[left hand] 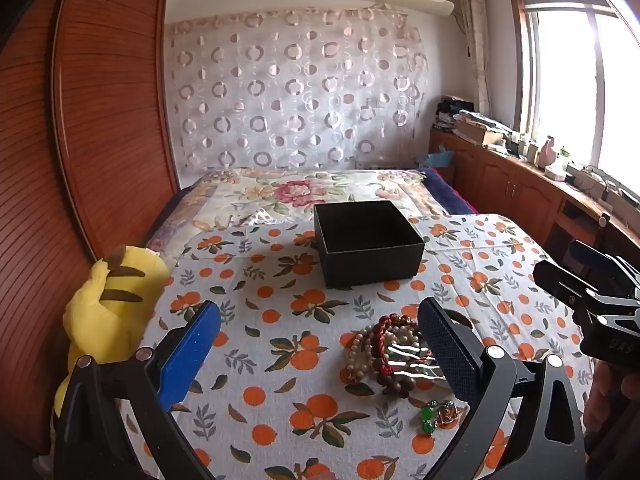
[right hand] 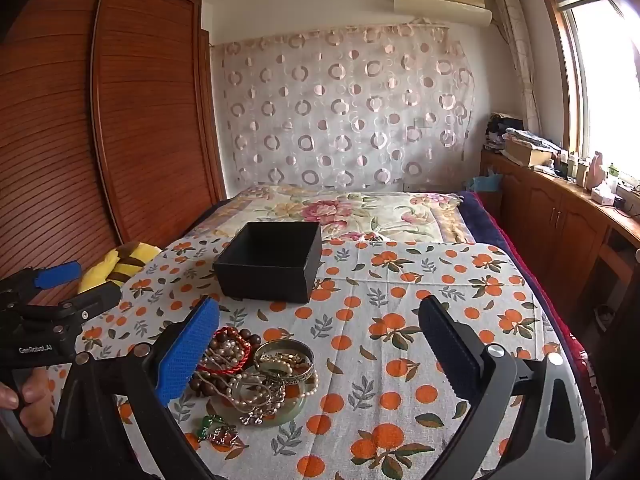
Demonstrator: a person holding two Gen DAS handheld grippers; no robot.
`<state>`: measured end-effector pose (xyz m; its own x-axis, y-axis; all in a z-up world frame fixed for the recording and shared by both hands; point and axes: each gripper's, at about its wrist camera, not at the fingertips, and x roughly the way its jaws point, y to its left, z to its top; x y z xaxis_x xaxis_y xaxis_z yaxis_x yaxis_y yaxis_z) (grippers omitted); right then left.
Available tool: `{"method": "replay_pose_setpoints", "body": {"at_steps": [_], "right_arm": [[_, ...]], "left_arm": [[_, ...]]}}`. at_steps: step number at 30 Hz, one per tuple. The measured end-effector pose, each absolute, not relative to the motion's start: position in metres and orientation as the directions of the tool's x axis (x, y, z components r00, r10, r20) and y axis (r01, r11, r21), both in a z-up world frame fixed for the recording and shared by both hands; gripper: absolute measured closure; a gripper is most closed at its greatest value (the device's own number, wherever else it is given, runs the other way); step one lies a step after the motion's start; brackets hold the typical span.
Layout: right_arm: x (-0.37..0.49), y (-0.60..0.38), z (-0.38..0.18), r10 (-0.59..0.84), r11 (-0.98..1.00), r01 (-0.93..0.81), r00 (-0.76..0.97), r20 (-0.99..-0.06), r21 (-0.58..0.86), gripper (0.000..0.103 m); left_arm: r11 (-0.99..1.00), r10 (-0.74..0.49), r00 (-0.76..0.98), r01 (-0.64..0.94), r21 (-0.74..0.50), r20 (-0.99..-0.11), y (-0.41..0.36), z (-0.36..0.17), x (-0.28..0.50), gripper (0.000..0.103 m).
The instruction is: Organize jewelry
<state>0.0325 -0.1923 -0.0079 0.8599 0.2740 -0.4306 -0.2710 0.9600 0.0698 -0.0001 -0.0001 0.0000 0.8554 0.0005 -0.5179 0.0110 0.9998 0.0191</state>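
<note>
A pile of jewelry [left hand: 390,350] lies on the orange-print cloth: bead bracelets, pearl strands, a red cord bracelet, bangles and a green pendant [left hand: 429,416]. In the right wrist view the pile [right hand: 256,376] sits low left, with a metal bangle [right hand: 285,360] and the green pendant [right hand: 208,426]. An open, empty black box [left hand: 368,242] stands behind the pile; it also shows in the right wrist view [right hand: 272,260]. My left gripper [left hand: 320,344] is open, just left of the pile. My right gripper [right hand: 320,344] is open, above the cloth right of the pile.
A yellow plush toy [left hand: 108,312] lies at the table's left edge. A wooden wardrobe [left hand: 100,120] stands on the left. A flowered bed [left hand: 304,192] lies behind the table. Wooden cabinets [left hand: 520,188] with clutter run under the window on the right.
</note>
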Motion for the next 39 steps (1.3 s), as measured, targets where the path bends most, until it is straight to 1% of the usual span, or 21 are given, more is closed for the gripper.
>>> {"method": "replay_pose_setpoints", "body": {"at_steps": [13, 21, 26, 39], "right_arm": [[0.032, -0.192, -0.007, 0.275, 0.96, -0.271, 0.86, -0.429, 0.073, 0.002], [0.033, -0.191, -0.012, 0.276, 0.96, -0.27, 0.862, -0.426, 0.076, 0.002], [0.03, -0.194, -0.001, 0.277, 0.96, -0.271, 0.863, -0.423, 0.075, 0.002], [0.03, -0.194, -0.001, 0.278, 0.959, -0.272, 0.865, -0.418, 0.076, 0.002]], "left_arm": [[1.0, -0.003, 0.857, 0.013, 0.015, -0.515, -0.001, 0.0, 0.001, 0.008], [1.0, 0.0, 0.859, 0.009, 0.015, -0.513, -0.003, 0.011, -0.003, 0.008], [1.0, -0.002, 0.859, 0.011, 0.014, -0.512, -0.003, 0.01, -0.002, 0.008], [1.0, -0.004, 0.861, 0.011, 0.011, -0.509, -0.003, 0.011, -0.004, 0.008]]}}
